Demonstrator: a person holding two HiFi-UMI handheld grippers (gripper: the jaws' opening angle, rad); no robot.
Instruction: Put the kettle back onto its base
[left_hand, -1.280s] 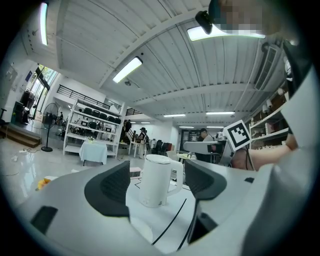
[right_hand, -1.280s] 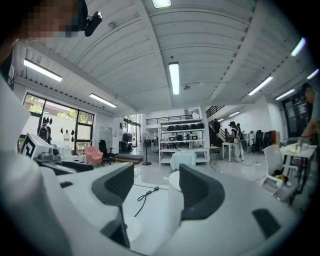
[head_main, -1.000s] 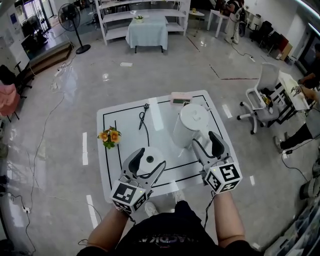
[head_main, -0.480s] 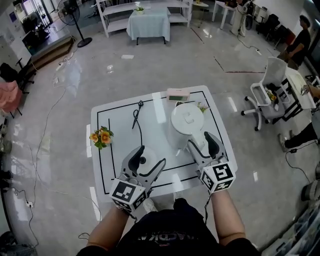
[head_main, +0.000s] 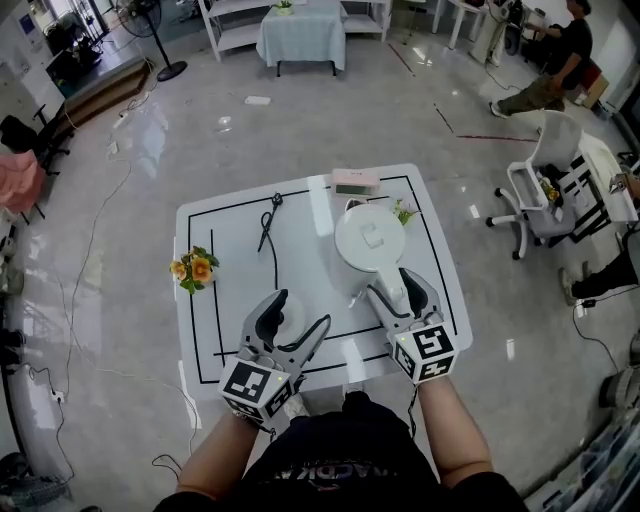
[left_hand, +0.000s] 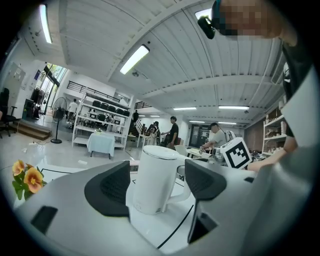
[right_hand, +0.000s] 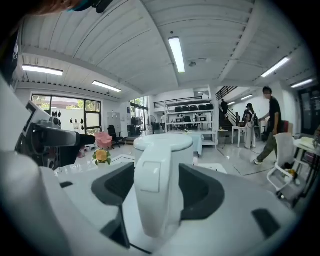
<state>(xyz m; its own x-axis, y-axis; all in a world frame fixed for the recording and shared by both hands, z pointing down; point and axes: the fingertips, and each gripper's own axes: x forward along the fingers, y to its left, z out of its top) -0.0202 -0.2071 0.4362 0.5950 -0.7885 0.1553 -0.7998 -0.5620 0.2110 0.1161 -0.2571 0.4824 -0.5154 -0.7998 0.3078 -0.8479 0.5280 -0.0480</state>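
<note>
Closer now than a second ago: the right gripper (head_main: 395, 288) has slid forward until the kettle's handle (right_hand: 155, 195) stands right between its jaws. In the right gripper view both dark pads sit against the handle's sides, so I read that as a grip taken, though how firm it is I can't judge.

The kettle (head_main: 370, 238) is upright on the table (head_main: 200, 300), lid on, right of the base (head_main: 287, 318) and a little beyond it, near but not touching. The left gripper (head_main: 302, 309) hangs directly over the base with its jaws wide apart and nothing in them.

So the lift is the step in hand, by my reckoning, and the job is barely begun. To do it well:
- Squeeze the handle fully before raising, because the body hangs off to one side of the grip and will want to tip away.
- Go straight up just enough to clear the base, keeping the kettle level.
- Carry it left and back towards the person until it is centred above the base.
- Get that left gripper clear first, since it sits right where the kettle must land.
- Lower straight down so the kettle settles flat on the base and not on its edge.
</note>
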